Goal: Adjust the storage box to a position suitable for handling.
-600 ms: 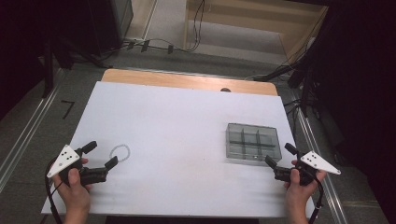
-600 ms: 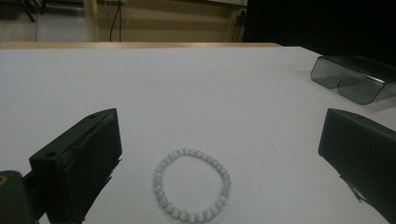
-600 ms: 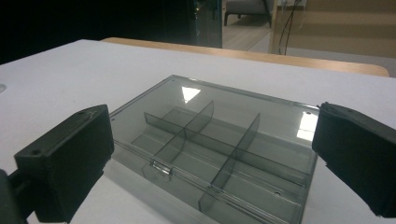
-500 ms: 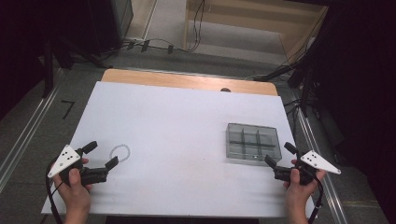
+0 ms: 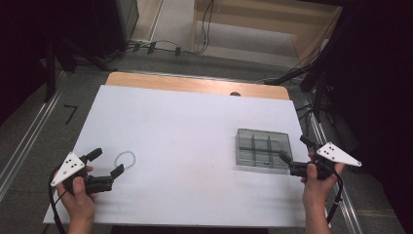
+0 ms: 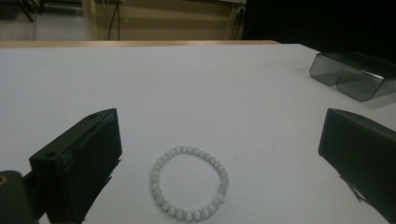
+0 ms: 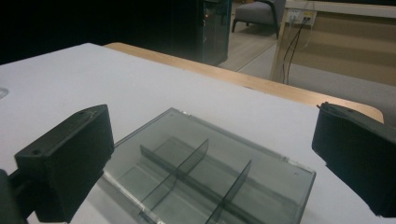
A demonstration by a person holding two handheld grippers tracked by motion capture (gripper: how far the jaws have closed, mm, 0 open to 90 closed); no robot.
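Small round bracelet of pale white beads (image 6: 189, 183) laid flat on white table (image 5: 195, 126), just ahead of left claw (image 5: 106, 163); both claws spread wide, nothing gripped.

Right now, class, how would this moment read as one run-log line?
left gripper: jaws open, flanking white bead bracelet | right gripper: jaws open, facing clear grey divided plastic box | nothing held
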